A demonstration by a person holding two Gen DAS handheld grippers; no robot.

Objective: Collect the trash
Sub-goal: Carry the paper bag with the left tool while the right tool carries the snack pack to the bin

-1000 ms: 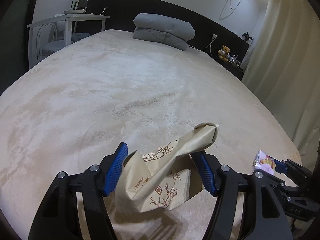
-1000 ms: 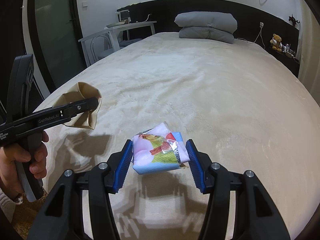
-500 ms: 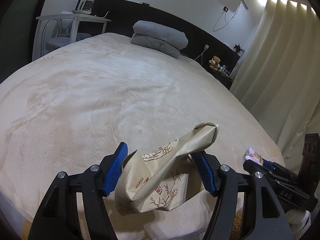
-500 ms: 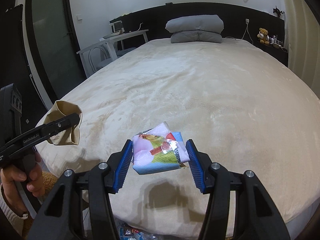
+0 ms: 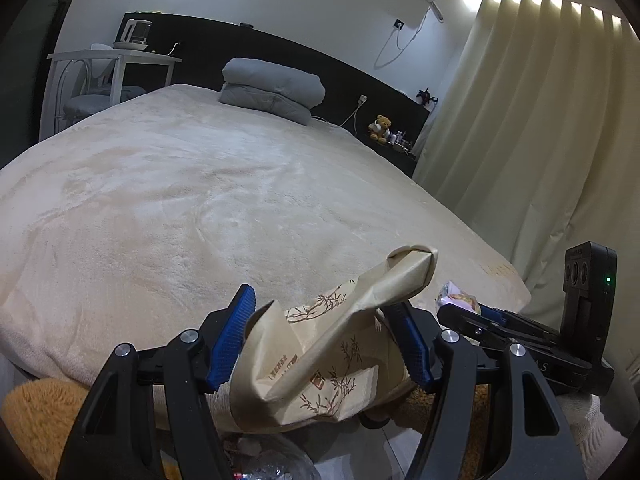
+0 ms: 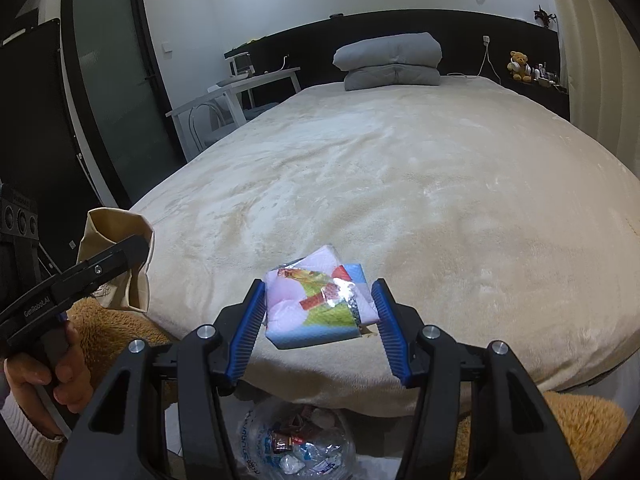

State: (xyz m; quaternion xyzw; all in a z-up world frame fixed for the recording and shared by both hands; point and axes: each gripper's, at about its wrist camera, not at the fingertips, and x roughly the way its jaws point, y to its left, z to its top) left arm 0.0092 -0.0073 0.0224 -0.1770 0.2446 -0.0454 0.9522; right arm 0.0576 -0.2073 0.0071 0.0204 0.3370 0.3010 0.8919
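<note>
My left gripper [image 5: 320,336] is shut on a crumpled brown paper bag [image 5: 340,356] printed with bamboo, held in the air past the foot edge of the bed. The bag also shows in the right wrist view [image 6: 120,256]. My right gripper [image 6: 318,308] is shut on a pink, blue and green snack wrapper [image 6: 320,300], also in the air at the bed's foot edge. A clear plastic trash bag [image 6: 296,440] holding several wrappers sits on the floor right below the right gripper; its top shows in the left wrist view [image 5: 276,460].
The beige bed [image 6: 400,184] fills both views, with a folded grey quilt [image 6: 390,62] at its head. An orange fluffy rug [image 6: 112,332] lies on the floor by the bed. A white desk [image 6: 240,88] stands at the left, curtains [image 5: 540,140] at the right.
Both grippers have drawn back from over the bed to beyond its foot edge, each holding its item. The trash bag on the floor has come into view below them.
</note>
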